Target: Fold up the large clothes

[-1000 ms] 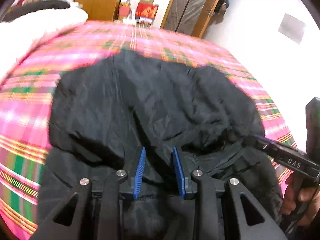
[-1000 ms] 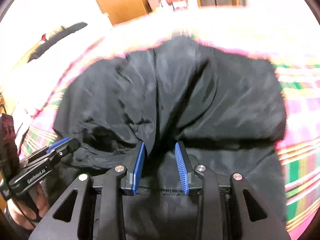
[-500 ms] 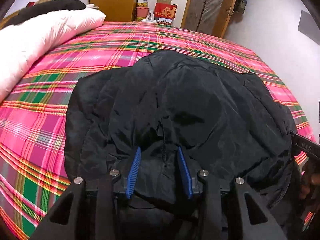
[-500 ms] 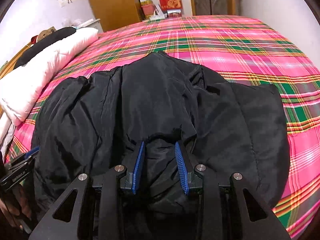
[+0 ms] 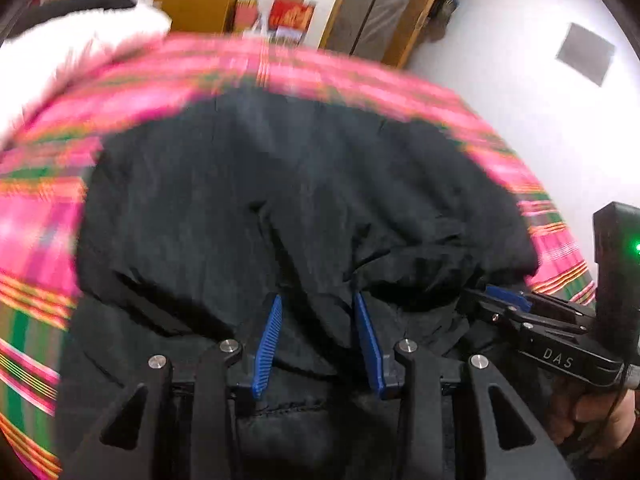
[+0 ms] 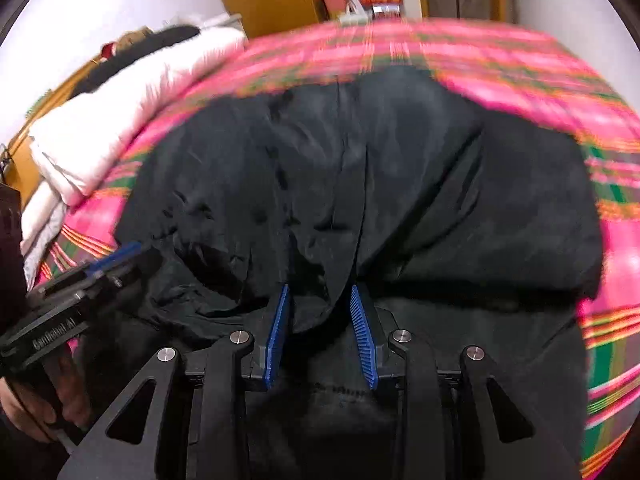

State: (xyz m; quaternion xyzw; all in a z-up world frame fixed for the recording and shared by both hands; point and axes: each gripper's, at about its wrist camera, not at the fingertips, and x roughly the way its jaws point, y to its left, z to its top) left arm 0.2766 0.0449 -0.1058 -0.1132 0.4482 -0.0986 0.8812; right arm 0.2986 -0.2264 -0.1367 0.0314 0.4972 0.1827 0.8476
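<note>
Both grippers had sunk toward the bed since the earlier frames, carrying the folded-over edge of the black jacket down with them.

Left wrist view: left gripper [image 5: 316,340] fingers, having just opened further, stood narrow with a bunch of black jacket [image 5: 304,184] cloth between them; whether they pressed it could not be told. The jacket lay on the plaid bed [image 5: 36,216]; the right gripper [image 5: 516,304] was at the garment's right edge. Right wrist view: right gripper [image 6: 322,332] fingers clamped a cloth fold, one layer doubled over another. Judged: first fold nearly laid; release and further folds remained.
</note>
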